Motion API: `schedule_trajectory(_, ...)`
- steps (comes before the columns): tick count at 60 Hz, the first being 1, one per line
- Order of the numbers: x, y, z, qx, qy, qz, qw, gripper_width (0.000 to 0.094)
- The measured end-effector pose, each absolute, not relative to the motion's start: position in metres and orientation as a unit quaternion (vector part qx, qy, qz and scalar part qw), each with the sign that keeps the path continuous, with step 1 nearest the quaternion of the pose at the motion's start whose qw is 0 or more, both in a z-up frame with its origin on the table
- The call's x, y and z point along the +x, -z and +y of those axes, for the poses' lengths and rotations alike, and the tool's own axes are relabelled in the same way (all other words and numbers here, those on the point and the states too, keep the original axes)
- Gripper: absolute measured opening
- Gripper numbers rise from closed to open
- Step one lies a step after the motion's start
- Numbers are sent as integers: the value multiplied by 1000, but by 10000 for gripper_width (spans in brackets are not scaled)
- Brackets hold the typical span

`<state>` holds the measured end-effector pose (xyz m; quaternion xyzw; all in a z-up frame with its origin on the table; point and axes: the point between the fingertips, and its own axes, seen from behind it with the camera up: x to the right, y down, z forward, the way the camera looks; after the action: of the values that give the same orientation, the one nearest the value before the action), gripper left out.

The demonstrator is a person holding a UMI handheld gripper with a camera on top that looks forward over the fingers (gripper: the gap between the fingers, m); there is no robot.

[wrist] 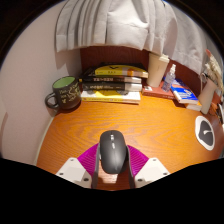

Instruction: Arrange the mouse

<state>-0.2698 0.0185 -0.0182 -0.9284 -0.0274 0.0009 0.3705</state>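
While the gripper (113, 172) is clamping the mouse (113, 152) on the desk (80, 130), it's probably mid-move, needing a set-down spot next.

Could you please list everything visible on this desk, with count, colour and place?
mouse: one, dark grey, on the desk between the tongs' fingers, which appear to press its sides.
desk: one, orange-brown wood, under everything.
mug: one, dark green with pale lettering, beyond the mouse, beside the books.
books: a stack of several, yellow and dark covers, at the back of the desk next to the mug.
small items: a few, mixed colours including blue, at the back beside the books; too small to identify.
curtain: one, pale grey, behind the desk.
tongs: one, white fingers with magenta pads, closed about the mouse.
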Motion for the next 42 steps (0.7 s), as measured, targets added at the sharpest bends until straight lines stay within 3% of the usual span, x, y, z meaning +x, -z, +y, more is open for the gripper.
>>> schedule_trajectory(7, -271, 19, 17, -944, -11, -46, 327, 374)
schedule_trajectory(14, -268, 2, 23, -948, -22, -83, 306, 371)
schedule_trajectory(19, -249, -57, 46, -930, -14, -109, 350, 372)
schedule_trajectory(33, -105, -273, 83, -856, 16, -85, 509, 381)
schedule_trajectory(38, -39, -314, 80, -841, 25, -66, 537, 379)
schedule_trajectory(42, 16, -319, 78, -835, 37, -47, 546, 375)
